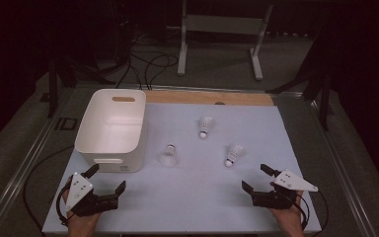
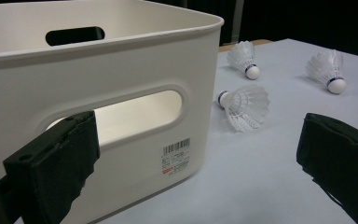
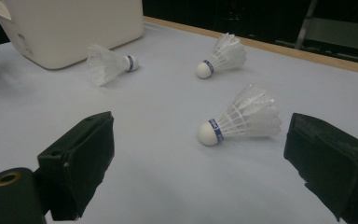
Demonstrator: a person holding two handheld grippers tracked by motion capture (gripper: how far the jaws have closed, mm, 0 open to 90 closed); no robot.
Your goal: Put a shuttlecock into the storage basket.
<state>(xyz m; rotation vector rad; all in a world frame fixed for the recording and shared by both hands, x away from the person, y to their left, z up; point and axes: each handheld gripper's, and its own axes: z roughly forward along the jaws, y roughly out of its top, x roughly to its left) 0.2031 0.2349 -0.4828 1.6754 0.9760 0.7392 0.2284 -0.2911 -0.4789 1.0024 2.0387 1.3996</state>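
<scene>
Pale desk, dark room: right tool (image 1: 257, 178) spread; shuttlecock (image 3: 240, 118) lies just ahead between jaws—advance low, pinch the cork.

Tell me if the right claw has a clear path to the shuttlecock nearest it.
Probably yes. The right claw is open and aimed at the nearest shuttlecock, which lies on its side on the table, with bare surface between them.

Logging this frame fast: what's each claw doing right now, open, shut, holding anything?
Left claw: open, holding nothing, beside the white bin.
Right claw: open, holding nothing, near a shuttlecock.
</scene>
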